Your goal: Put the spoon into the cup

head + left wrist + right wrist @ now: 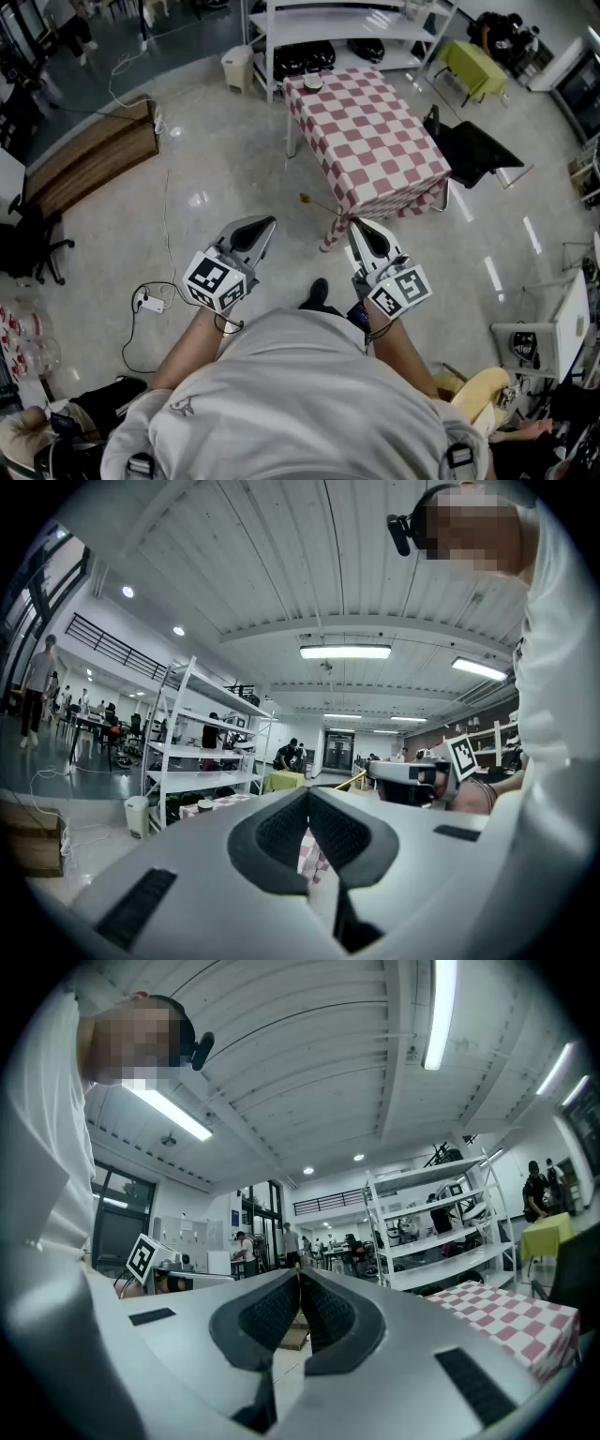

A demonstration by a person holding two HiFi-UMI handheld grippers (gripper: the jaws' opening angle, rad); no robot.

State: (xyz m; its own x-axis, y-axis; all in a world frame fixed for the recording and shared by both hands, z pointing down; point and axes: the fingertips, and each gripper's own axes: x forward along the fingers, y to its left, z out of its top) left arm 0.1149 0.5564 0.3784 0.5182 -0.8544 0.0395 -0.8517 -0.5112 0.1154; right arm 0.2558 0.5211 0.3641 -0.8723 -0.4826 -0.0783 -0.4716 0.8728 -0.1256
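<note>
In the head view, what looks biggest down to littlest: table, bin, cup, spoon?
1. Table
2. Bin
3. Spoon and cup: about alike. The spoon is longer but thin, and nearer the camera, so I won't rank them.

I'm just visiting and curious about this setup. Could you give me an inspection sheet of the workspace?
Surface: table with checked cloth, ahead of the person.
Job's things: cup at the table's far end; spoon held off the table.
Clutter: nothing seen.
Grippers: left gripper jaws together, empty; right gripper jaws shut on the spoon.
Cables: cable and power strip on the floor.
Surroundings: shelves, bin, chair.
</note>
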